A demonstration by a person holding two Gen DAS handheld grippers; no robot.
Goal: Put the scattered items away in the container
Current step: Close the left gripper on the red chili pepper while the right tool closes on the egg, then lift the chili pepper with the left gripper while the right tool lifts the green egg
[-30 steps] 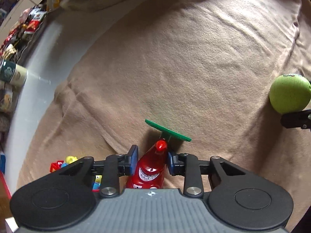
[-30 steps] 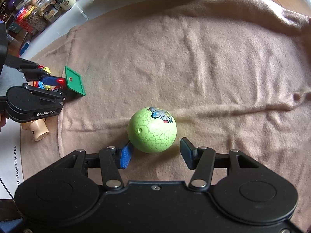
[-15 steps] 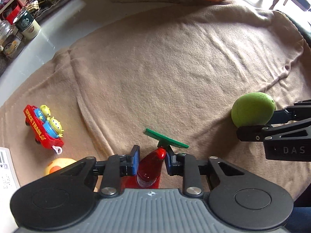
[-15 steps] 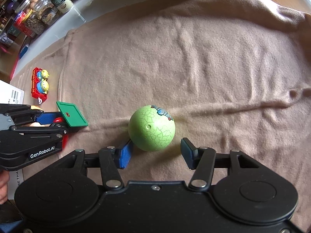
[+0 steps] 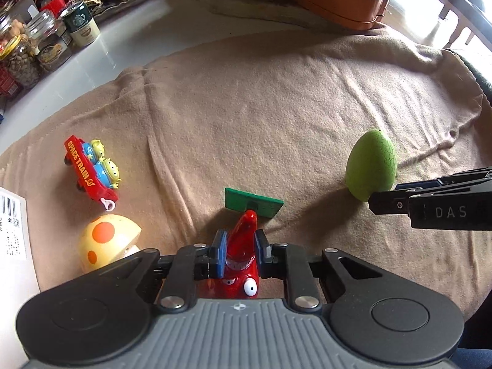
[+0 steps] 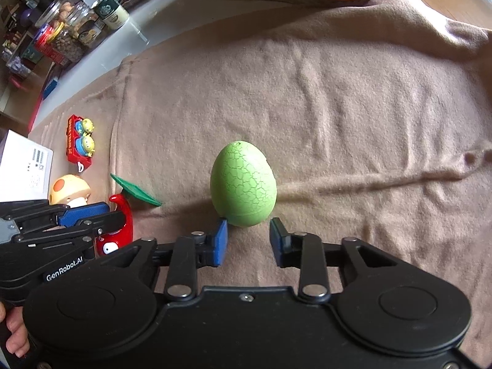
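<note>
Now clamped: left gripper [image 5: 239,253] has just finished closing on red toy figure [image 5: 240,261], pads pressing both flanks, green plate [image 5: 252,203] still attached ahead. Right gripper [image 6: 248,240] has been narrowing around green egg [image 6: 243,184], which now stands upright on beige blanket [image 6: 338,92]; pads flank its base, not visibly pressing yet. Space train toy [image 5: 89,168] and mushroom toy [image 5: 106,246] still loose. Container not identifiable; orange tub [image 5: 341,6] at far edge possibly it.
</note>
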